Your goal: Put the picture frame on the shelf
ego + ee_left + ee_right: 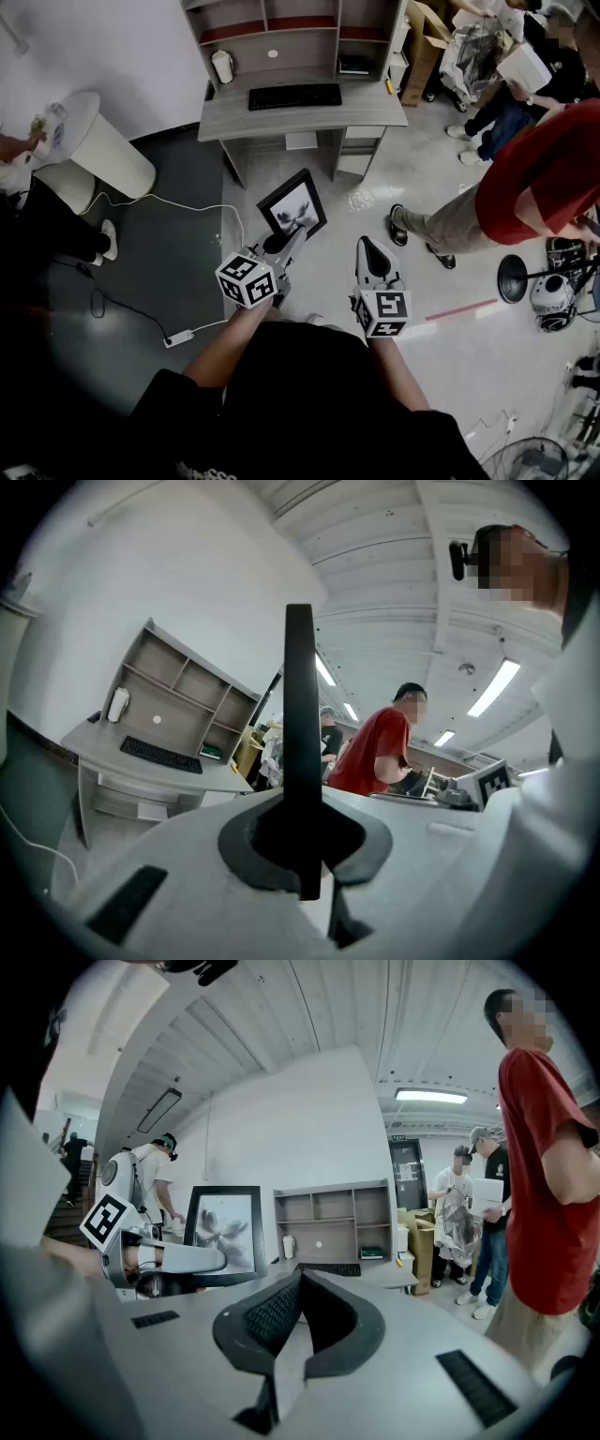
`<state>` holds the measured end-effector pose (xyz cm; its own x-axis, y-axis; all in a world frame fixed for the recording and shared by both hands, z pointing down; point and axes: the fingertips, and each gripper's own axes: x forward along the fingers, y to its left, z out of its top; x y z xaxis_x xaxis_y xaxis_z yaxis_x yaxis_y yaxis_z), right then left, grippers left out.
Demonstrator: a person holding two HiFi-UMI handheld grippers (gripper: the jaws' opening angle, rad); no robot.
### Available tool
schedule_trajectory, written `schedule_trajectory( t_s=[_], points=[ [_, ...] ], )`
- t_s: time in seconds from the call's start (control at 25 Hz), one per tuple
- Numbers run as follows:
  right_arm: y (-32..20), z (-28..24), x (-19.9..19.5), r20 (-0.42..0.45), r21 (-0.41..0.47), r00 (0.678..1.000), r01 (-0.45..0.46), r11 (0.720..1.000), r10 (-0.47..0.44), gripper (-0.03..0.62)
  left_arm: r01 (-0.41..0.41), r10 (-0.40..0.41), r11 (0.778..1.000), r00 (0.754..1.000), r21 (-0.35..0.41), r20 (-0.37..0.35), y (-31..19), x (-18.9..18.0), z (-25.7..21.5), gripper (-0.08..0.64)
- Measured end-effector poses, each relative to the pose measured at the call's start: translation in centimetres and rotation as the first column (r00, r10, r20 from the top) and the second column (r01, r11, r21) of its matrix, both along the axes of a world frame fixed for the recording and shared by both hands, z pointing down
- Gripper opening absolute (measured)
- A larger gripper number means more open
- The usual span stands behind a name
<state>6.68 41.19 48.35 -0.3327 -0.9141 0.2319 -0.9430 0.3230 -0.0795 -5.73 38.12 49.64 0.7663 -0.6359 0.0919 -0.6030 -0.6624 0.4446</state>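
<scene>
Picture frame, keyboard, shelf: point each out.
picture frame (292, 207), head view, middle of the print inside the black border.
keyboard (294, 97), head view, middle of its keys.
shelf (309, 52), head view, bare panel of its lower middle compartment.

No lettering can be read (the shirt print is too blurred).

L gripper holds the picture frame by its lower edge, frame tilted above grey floor. R gripper is just to its right, apart from the frame. Ahead: desk w/ black keyboard and shelf unit on top. White bin far left. Person in red shirt at right. Power strip on the floor, lower left.
</scene>
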Motion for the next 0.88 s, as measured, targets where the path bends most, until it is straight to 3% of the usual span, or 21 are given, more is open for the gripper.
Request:
schedule_trajectory(
  t_s=[0.44,0.72,0.88],
  points=[
    [-1.0,2.9,3.0,0.096,-0.045,0.995,-0.021,0.999,0.025,0.014,-0.008,0.008,1.0,1.0,0.016,0.002,-2.0,1.1,0.9,0.025],
    [-4.7,5.6,4.7,0.072,-0.098,0.996,-0.052,0.994,0.059,0.014,-0.045,0.045,0.999,0.999,-0.005,-0.02,-8.2,2.7,3.3,0.025],
    [-9.4,6.1,5.2,0.049,-0.118,0.995,-0.082,0.99,0.089,0.014,-0.057,0.056,0.998,0.998,-0.018,-0.029,-13.4,3.1,3.9,0.025]
  ],
)
